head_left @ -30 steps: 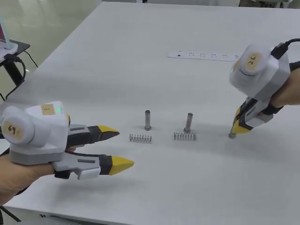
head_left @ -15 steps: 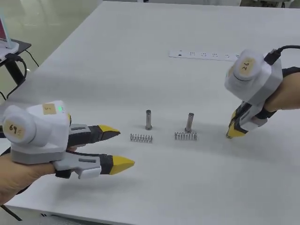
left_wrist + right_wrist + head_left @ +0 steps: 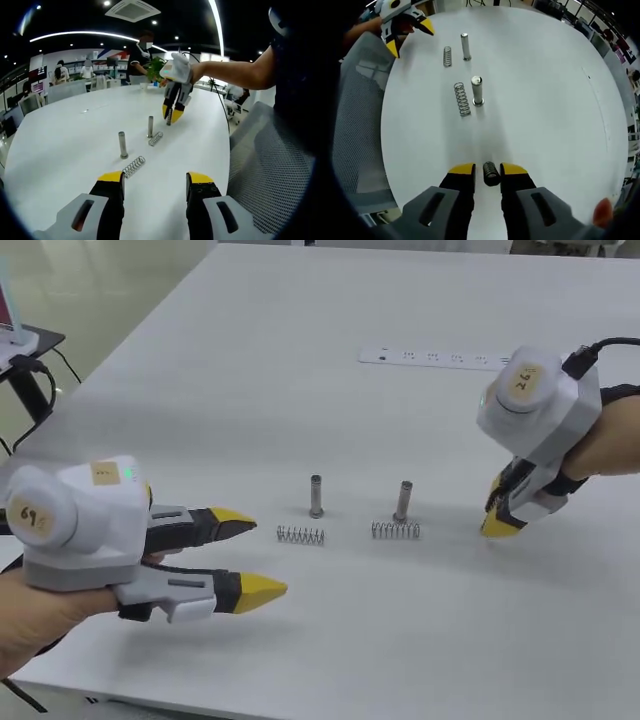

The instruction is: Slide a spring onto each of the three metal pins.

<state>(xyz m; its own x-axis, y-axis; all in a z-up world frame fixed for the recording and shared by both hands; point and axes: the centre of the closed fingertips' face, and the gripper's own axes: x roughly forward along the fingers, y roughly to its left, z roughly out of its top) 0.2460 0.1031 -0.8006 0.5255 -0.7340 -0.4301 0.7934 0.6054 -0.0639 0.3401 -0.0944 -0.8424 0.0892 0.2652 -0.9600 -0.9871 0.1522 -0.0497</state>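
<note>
Two bare metal pins (image 3: 316, 497) (image 3: 403, 501) stand upright mid-table. A loose spring (image 3: 300, 534) (image 3: 396, 531) lies in front of each. My right gripper (image 3: 498, 525) points down at the table to their right. In the right gripper view its jaws (image 3: 488, 170) hold a third spring (image 3: 491, 175) end-on; a pin under it is hidden. The left gripper view shows that spring (image 3: 169, 117) upright between those jaws. My left gripper (image 3: 258, 557) hovers open and holds nothing, left of the pins and apart from the nearest spring (image 3: 134, 166).
A white power strip (image 3: 440, 358) lies at the far side of the white table (image 3: 250, 390). A small dark stand (image 3: 22, 345) is off the table's left edge. A mesh chair (image 3: 265, 165) stands by the near edge. People stand in the background.
My right gripper has moved down and a little left, so its tips now cover the small grey piece seen below them. The left gripper, pins and loose springs are unchanged.
</note>
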